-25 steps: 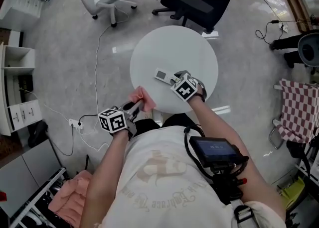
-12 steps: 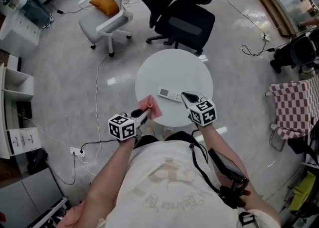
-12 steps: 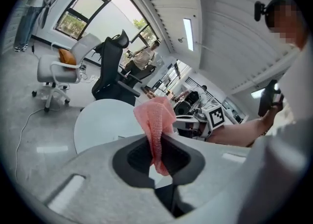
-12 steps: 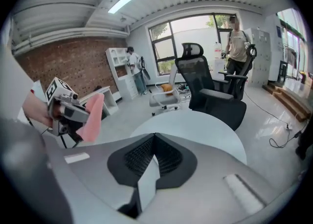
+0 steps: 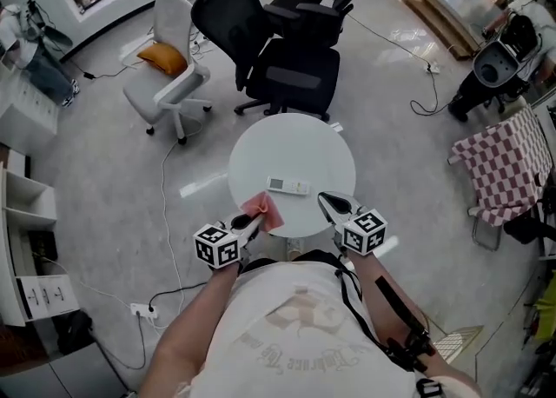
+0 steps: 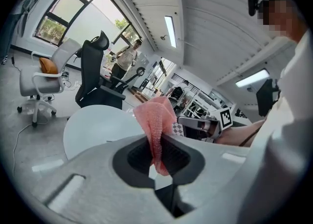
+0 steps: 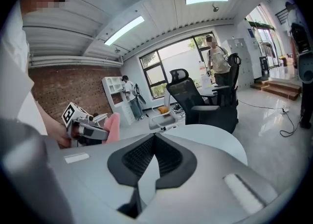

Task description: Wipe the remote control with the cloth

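Pink cloth [image 6: 155, 120] clamped in left hand-held gripper [image 6: 157, 155]; remote control [image 5: 287, 185] on table [image 5: 295, 146] beyond closed right hand-held gripper [image 7: 154, 141].

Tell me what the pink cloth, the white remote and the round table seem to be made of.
The pink cloth looks like soft woven or knitted fabric, matte; it has a bumpy, waffle-like texture and folds limply. The remote is probably hard white plastic, though it is too small to be sure. The round table has a smooth white top, perhaps laminate or painted board, with a faint sheen.
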The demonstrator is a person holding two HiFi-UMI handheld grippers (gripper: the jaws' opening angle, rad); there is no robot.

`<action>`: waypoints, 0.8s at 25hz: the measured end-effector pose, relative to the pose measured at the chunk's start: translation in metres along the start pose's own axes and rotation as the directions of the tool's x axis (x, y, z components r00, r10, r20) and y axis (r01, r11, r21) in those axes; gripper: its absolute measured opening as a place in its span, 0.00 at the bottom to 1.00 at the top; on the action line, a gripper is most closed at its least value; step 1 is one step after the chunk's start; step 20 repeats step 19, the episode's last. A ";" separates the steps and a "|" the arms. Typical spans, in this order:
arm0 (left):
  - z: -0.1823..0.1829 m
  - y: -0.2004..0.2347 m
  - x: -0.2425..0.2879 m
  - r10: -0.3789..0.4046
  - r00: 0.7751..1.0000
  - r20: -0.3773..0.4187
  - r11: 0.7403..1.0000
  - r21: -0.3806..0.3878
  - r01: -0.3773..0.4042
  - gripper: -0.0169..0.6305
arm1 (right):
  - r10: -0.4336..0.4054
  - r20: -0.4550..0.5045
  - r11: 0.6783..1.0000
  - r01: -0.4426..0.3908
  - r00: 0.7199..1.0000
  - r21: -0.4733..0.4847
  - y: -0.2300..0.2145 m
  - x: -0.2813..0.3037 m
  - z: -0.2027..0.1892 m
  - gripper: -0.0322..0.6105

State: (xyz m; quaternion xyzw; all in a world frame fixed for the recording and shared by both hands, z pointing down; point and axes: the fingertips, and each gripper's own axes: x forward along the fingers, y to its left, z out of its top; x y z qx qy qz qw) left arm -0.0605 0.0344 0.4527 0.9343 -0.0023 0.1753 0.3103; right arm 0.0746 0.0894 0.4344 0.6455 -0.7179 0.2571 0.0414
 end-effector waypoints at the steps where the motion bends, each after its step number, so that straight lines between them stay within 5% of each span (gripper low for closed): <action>1: -0.001 -0.004 0.002 -0.006 1.000 -0.004 1.000 0.007 0.006 0.05 | -0.003 0.010 1.000 0.003 1.000 -0.001 0.001 -0.007 -0.002 0.06; 20: -0.014 -0.034 -0.011 -0.068 0.997 -0.030 0.992 0.100 0.070 0.05 | -0.043 0.094 0.999 0.045 0.995 -0.024 0.034 -0.041 -0.013 0.06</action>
